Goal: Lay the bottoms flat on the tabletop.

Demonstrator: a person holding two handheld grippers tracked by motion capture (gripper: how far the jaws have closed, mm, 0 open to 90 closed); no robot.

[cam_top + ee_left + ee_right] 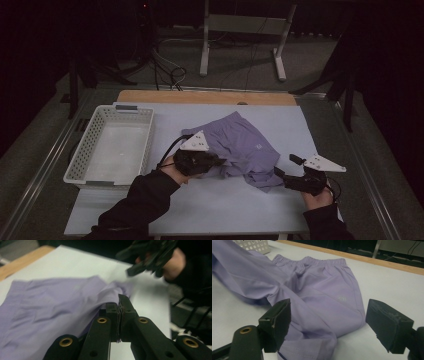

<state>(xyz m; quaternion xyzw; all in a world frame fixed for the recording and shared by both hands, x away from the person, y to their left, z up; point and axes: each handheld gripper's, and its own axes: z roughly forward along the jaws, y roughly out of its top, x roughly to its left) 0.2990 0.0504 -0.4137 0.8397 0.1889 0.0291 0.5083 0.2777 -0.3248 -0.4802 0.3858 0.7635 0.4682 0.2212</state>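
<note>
Purple shorts [241, 146] lie crumpled in the middle of the pale table [220, 205], elastic waistband toward the far side. My left gripper [218, 162] is shut on a leg edge of the shorts [60, 305], with the cloth pinched between its jaws and lifted slightly; in its own view the gripper [120, 315] shows fabric in the closed jaws. My right gripper [284, 170] stands open at the near right corner of the shorts [317, 290]. In the right gripper view, the gripper [329, 322] has a folded hem lying between its spread jaws, untouched.
A white perforated basket [90, 150] stands empty at the table's left. A wooden strip [205, 96] runs along the far edge. Beyond it are cables and the legs of a metal stand [242, 25] on a dark floor.
</note>
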